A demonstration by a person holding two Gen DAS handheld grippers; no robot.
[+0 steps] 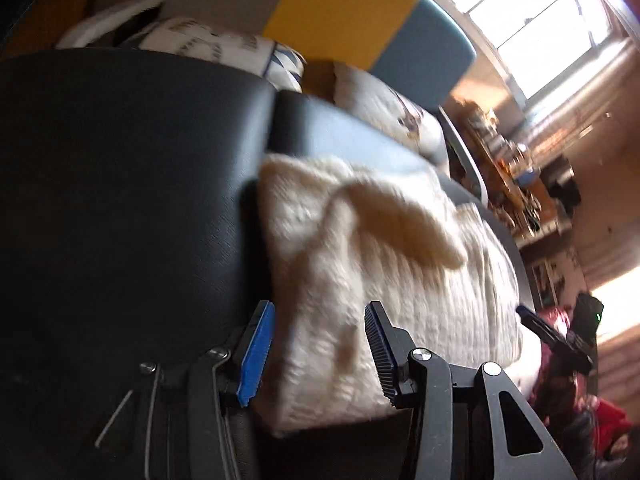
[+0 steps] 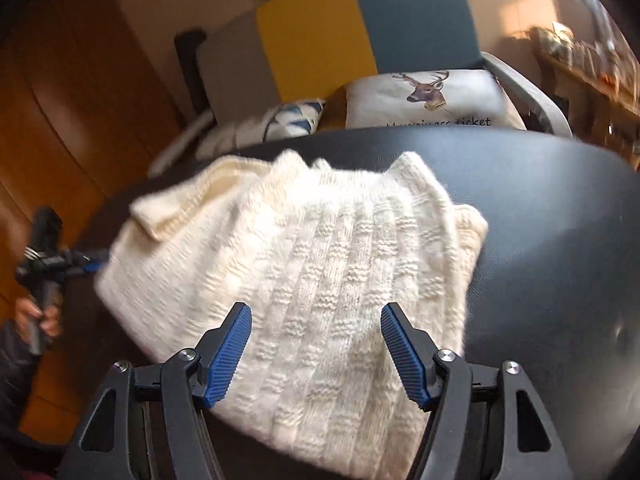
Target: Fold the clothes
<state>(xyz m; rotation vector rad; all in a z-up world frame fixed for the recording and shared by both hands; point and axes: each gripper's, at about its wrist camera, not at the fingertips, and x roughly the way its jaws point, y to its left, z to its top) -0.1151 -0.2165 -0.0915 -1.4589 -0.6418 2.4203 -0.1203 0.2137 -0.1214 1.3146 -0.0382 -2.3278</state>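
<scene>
On the black leather surface point(image 2: 552, 240), toward the middle of the right wrist view, lies a cream cable-knit sweater point(image 2: 304, 264), already gathered into a compact bundle with one ribbed sleeve or hem flap point(image 2: 180, 208) turned over it at about ten o'clock. It likely sits there because the dark padded top gives a flat, open bed for folding.

The right gripper point(image 2: 316, 344) hangs over the near edge of the knit at six o'clock, its blue ribbed fingers point(image 2: 228, 356) spread apart with nothing between them but the wool below. That spacing suggests it is poised to pinch the near hem, or has just let go; which, I cannot tell.

The left gripper point(image 1: 320, 352) comes in from the sweater's side, seen at nine o'clock in the right view with a hand point(image 2: 40, 320) on its grip. Its fingers also stand apart, straddling the bundle's edge without clamping it, probably to steady or lift that side.

Behind, at twelve o'clock, a deer-print cushion point(image 2: 432, 98) leans on a yellow and blue chair back point(image 2: 360, 32).
</scene>
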